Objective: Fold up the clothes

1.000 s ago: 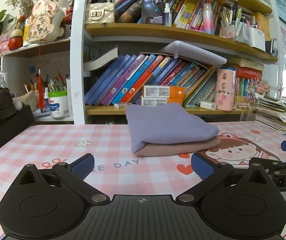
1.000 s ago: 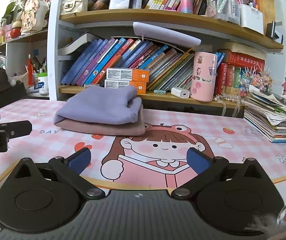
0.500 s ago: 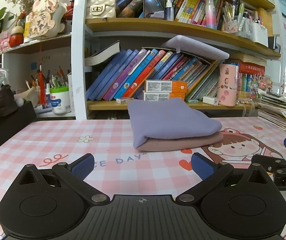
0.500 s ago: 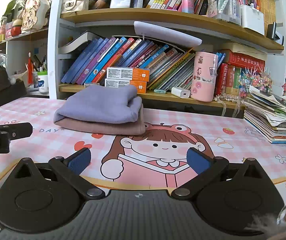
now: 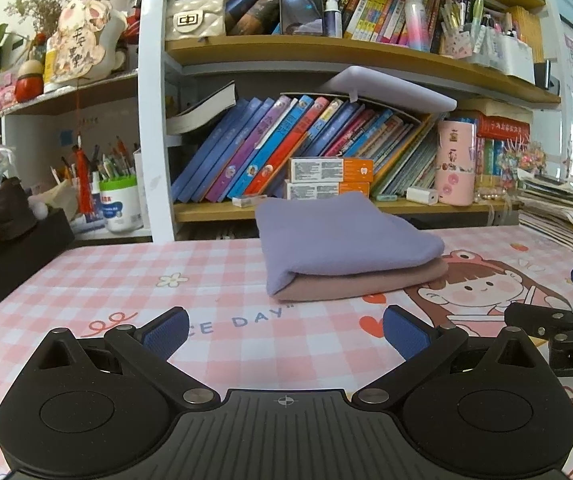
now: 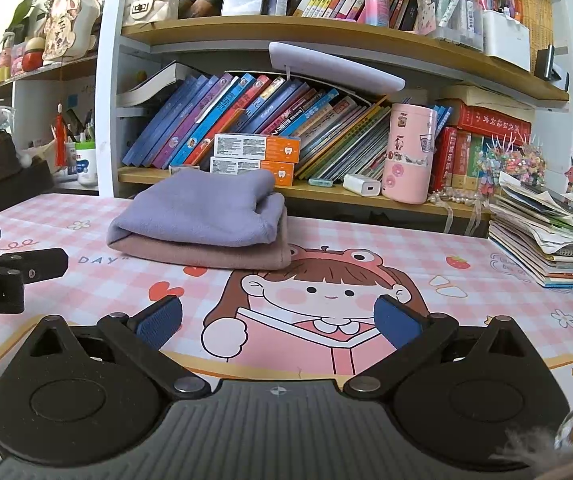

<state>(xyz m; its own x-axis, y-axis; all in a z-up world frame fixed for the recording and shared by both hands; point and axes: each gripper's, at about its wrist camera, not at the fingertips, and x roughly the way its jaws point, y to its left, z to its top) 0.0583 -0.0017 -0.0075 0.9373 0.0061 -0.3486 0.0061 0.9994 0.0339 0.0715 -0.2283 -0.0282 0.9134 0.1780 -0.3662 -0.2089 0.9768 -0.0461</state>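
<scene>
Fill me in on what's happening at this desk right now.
Clothes folding, and nothing is being handled at the moment. A purple garment lies folded on top of a folded pink garment on the checkered mat. The left tongs and right tongs are both open and empty, short of the stack.

Lilac folded cloth [image 5: 342,236] sits over a dusty-pink folded cloth [image 5: 366,284]. The table mat [image 5: 126,280] shows pink-and-white checks, a cartoon girl [image 6: 326,292] with brown hair and rosy cheeks. Gripper pads [image 6: 158,322] are blue on black arms. A pale pink tumbler [image 6: 408,152] carries stickers.
</scene>
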